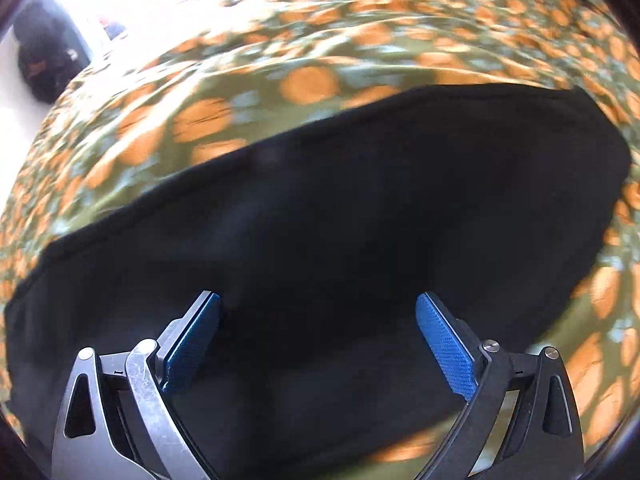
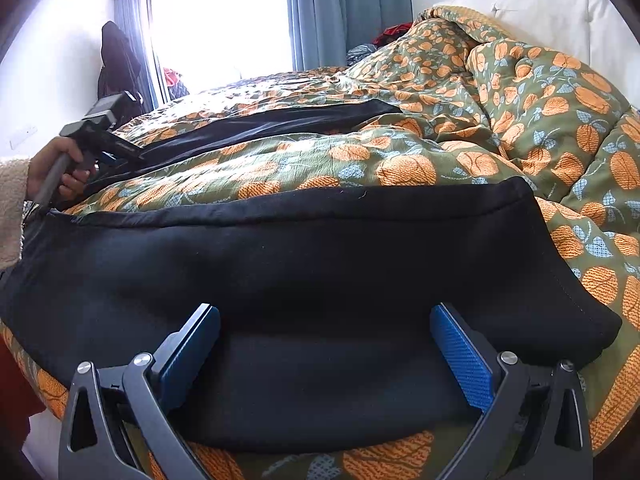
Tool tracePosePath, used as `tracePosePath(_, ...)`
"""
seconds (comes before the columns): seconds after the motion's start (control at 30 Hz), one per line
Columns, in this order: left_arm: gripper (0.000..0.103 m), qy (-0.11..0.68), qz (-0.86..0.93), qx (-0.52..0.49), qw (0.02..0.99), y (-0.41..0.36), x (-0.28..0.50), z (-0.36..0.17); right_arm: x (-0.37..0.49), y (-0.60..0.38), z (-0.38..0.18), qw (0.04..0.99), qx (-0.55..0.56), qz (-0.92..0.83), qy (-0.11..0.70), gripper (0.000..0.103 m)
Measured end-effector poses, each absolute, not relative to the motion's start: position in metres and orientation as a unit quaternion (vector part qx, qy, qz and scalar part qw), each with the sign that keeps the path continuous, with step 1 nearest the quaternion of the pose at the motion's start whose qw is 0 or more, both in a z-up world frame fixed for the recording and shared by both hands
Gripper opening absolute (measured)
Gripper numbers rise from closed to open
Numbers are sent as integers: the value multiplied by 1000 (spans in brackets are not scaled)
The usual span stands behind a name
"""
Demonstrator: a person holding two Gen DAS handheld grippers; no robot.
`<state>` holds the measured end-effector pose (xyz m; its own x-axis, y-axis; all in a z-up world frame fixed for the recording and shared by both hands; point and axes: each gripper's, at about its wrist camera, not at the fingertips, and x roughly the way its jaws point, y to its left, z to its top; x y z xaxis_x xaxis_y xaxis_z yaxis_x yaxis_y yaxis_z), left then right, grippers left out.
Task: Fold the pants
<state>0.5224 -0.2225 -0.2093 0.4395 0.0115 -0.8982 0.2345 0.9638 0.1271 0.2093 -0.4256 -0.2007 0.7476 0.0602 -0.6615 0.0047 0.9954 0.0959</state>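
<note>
Black pants [image 2: 320,264] lie spread on a green quilt with orange print [image 2: 520,120]. One leg [image 2: 272,124] stretches away towards the window, the other lies across the near side. My right gripper [image 2: 325,316] is open, just above the near leg's lower edge, holding nothing. My left gripper [image 1: 318,304] is open over black pants cloth [image 1: 320,208]; that view is blurred. In the right wrist view the left gripper [image 2: 108,156] shows at the far left, held by a hand, at the far leg's end.
The quilt [image 1: 280,60] is bunched up high at the right rear [image 2: 500,52]. A white headboard [image 2: 540,12] stands behind it. A window with blue curtains [image 2: 348,8] and dark hanging clothes [image 2: 118,60] are at the back left.
</note>
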Motion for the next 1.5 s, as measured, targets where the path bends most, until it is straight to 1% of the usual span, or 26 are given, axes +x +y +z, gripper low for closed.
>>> tracePosePath(0.03, 98, 513, -107, 127, 842, -255, 512, -206, 209, -426, -201, 934, 46, 15, 355, 103)
tracePosePath(0.13, 98, 497, -208, 156, 828, -324, 478, -192, 209, -426, -201, 934, 46, 15, 355, 103)
tracePosePath(0.17, 98, 487, -218, 168, 829, -334, 466, -186, 209, -426, -201, 934, 45, 15, 355, 103)
tracePosePath(0.23, 98, 471, -228, 177, 833, -329, 451, -170, 209, -426, -201, 934, 46, 15, 355, 103)
tracePosePath(0.33, 99, 466, -195, 163, 847, -268, 453, -151, 214, -425, -193, 926, 39, 14, 374, 103)
tracePosePath(0.43, 99, 470, -100, 135, 866, -171, 469, -144, 226, -424, -164, 915, 37, 26, 402, 103)
tracePosePath(0.5, 100, 476, -13, 116, 871, -100, 484, -154, 241, -425, -130, 924, 51, 56, 374, 103)
tracePosePath(0.57, 100, 495, 58, 90, 862, -38, 488, -174, 274, -422, -97, 934, 58, 91, 339, 103)
tracePosePath(0.63, 100, 506, 107, 59, 854, 5, 489, -201, 328, -408, -74, 937, 52, 129, 320, 103)
tracePosePath(0.67, 103, 507, 105, 29, 855, 18, 490, -215, 359, -399, -69, 937, 47, 145, 314, 103)
tracePosePath(0.7, 103, 494, 84, -15, 865, 29, 485, -225, 391, -388, -68, 934, 47, 163, 315, 103)
tracePosePath(0.73, 102, 475, 73, -43, 876, 37, 478, -228, 426, -376, -72, 929, 51, 183, 319, 103)
tracePosePath(0.77, 102, 466, 73, -45, 880, 37, 475, -228, 458, -364, -80, 921, 58, 202, 328, 103)
tracePosePath(0.8, 103, 466, 79, -31, 881, 31, 475, -228, 490, -353, -94, 908, 71, 220, 349, 103)
tracePosePath(0.87, 103, 459, 85, -15, 884, 26, 471, -229, 546, -340, -137, 874, 98, 232, 416, 103)
tracePosePath(0.93, 103, 454, 80, -25, 887, 29, 468, -228, 581, -345, -180, 850, 85, 205, 477, 102)
tracePosePath(1.0, 103, 448, 77, -30, 890, 32, 463, -228, 591, -376, -198, 862, 58, 163, 476, 98)
tracePosePath(1.07, 103, 440, 77, -30, 894, 32, 462, -228, 592, -425, -202, 874, 67, 133, 462, 98)
tracePosePath(1.23, 103, 433, 74, -38, 897, 34, 469, -228, 599, -556, -194, 870, 86, -49, 483, 97)
tracePosePath(1.27, 103, 433, 74, -38, 898, 34, 468, -228, 597, -573, -188, 871, 105, -57, 476, 97)
tracePosePath(1.37, 103, 431, 75, -38, 899, 33, 469, -229, 595, -596, -177, 873, 184, 7, 451, 97)
tracePosePath(1.47, 103, 429, 74, -39, 899, 34, 469, -229, 607, -578, -178, 865, 188, 39, 463, 96)
tracePosePath(1.5, 103, 428, 73, -40, 900, 34, 469, -230, 609, -571, -180, 864, 177, 37, 471, 88)
